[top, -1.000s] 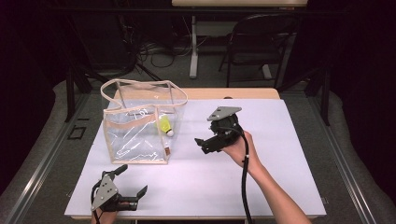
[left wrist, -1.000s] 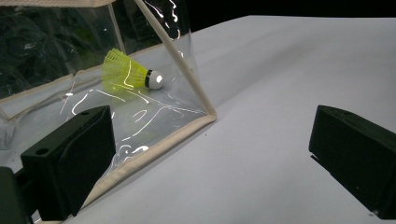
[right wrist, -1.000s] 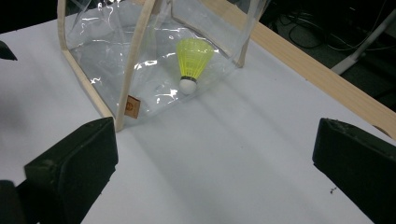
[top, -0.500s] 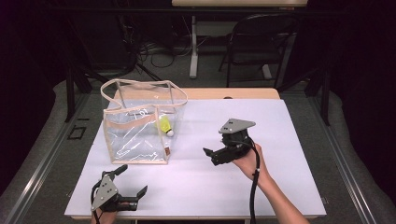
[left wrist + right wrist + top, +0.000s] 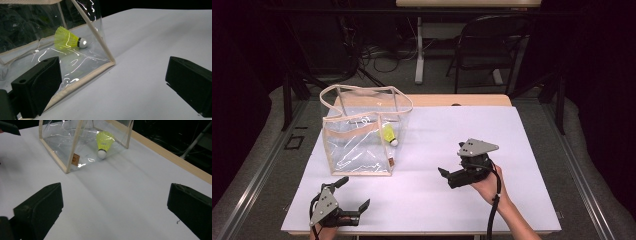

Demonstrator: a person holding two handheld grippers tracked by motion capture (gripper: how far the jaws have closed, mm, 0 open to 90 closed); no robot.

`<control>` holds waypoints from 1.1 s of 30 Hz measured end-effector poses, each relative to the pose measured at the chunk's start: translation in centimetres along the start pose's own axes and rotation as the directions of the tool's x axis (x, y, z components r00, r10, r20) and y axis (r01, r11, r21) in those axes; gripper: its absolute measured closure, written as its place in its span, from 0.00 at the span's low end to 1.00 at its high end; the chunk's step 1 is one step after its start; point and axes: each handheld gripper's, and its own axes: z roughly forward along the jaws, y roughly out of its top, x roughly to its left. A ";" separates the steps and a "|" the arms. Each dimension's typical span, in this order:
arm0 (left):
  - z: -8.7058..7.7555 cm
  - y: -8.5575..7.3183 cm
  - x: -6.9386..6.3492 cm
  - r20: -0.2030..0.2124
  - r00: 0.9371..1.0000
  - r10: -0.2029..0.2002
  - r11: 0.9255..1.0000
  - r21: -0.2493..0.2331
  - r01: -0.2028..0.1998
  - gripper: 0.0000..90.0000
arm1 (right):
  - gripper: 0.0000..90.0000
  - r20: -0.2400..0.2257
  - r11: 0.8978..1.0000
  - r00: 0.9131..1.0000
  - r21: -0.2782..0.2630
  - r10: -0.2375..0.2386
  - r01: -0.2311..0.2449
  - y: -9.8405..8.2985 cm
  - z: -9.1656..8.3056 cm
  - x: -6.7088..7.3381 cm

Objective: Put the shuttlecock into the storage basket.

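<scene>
White tabletop (image 5: 522, 135) spreads across the middle of the high view, with a wooden edge along its far side. Your clear bag (image 5: 362, 131), trimmed in beige with two handles arching over its mouth, stands upright in the left half of that view, well apart from both tools. In the right gripper view its near corner carries a small brown tag (image 5: 75, 159).

Your right gripper (image 5: 454, 172) sits lower right of centre in the high view, held in your hand (image 5: 488, 186), its jaws spread wide with nothing between them; whether it rests on the table or hangs just above it is hard to tell. Your left gripper (image 5: 354, 202) lies at the lower left, near the front edge, jaws likewise parted and empty, pointing toward the bag's front corner.

Inside the bag, low against its right-hand wall, lies a yellow shuttlecock (image 5: 68, 40), white cork tip facing outward in the left gripper view and downward in the right gripper view.
</scene>
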 end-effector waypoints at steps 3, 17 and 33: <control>0.0 0.0 0.0 0.000 1.000 -0.001 1.000 0.001 0.001 0.01 | 0.00 0.000 1.000 1.000 -0.007 0.002 -0.002 -0.7 -0.4 0.1; 0.1 0.0 -0.1 0.000 1.000 -0.003 1.000 0.002 0.003 0.01 | 0.00 0.020 0.999 1.000 -0.044 -0.017 0.018 -4.0 -1.7 0.6; 0.1 0.0 -0.1 0.002 1.000 -0.004 1.000 0.006 0.004 0.01 | 0.00 0.041 0.995 0.998 -0.086 -0.046 0.049 -7.6 -2.9 1.1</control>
